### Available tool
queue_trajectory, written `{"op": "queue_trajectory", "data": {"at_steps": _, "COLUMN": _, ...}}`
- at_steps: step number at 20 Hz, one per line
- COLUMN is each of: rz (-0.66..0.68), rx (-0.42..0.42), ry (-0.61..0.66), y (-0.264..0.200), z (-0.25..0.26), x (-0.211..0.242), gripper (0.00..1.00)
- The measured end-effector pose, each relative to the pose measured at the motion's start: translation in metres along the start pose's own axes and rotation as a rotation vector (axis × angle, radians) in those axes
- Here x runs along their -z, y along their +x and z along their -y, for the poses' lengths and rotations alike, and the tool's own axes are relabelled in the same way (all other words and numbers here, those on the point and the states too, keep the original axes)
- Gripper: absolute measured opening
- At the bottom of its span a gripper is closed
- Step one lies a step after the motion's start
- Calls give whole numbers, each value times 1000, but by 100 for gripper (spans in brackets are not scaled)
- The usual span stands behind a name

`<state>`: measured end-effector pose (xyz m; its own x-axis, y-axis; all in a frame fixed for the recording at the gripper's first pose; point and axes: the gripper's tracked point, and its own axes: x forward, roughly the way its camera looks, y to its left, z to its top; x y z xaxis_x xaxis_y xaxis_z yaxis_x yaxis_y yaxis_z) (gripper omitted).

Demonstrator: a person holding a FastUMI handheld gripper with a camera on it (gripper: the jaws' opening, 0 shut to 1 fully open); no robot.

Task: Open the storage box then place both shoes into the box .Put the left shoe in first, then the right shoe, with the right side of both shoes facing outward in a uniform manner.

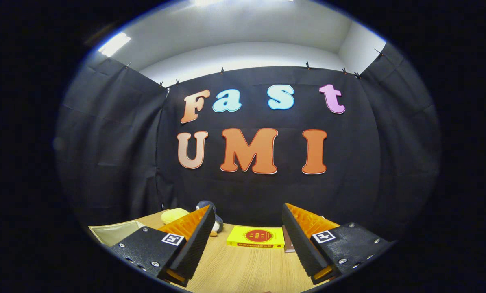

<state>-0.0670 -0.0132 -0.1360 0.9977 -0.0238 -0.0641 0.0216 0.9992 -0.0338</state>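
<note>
Gripper view shows the gripper (pixel 247 240) with jaws apart and empty, low-centre above a flat yellow book (pixel 256 237), leaving task progress undeterminable.

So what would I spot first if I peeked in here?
Probably the bright yellow book, lying flat on the wooden table just beyond the gripper, whose jaws stand wide open with nothing between them. Behind the left finger sits a yellow and grey plush toy.

Yellow book (pixel 256 237), red circle; wood-grain table (pixel 243 268)
</note>
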Motion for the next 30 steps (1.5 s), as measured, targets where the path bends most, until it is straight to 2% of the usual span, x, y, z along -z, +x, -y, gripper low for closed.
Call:
{"op": "queue_trajectory", "data": {"at_steps": 19, "rz": 86, "rx": -1, "ry": 55, "y": 12, "z": -20, "x": -33, "gripper": 98}}
{"op": "queue_trajectory", "data": {"at_steps": 30, "rz": 70, "rx": 76, "ry": 77, "y": 7, "z": 3, "x": -40, "gripper": 98}}
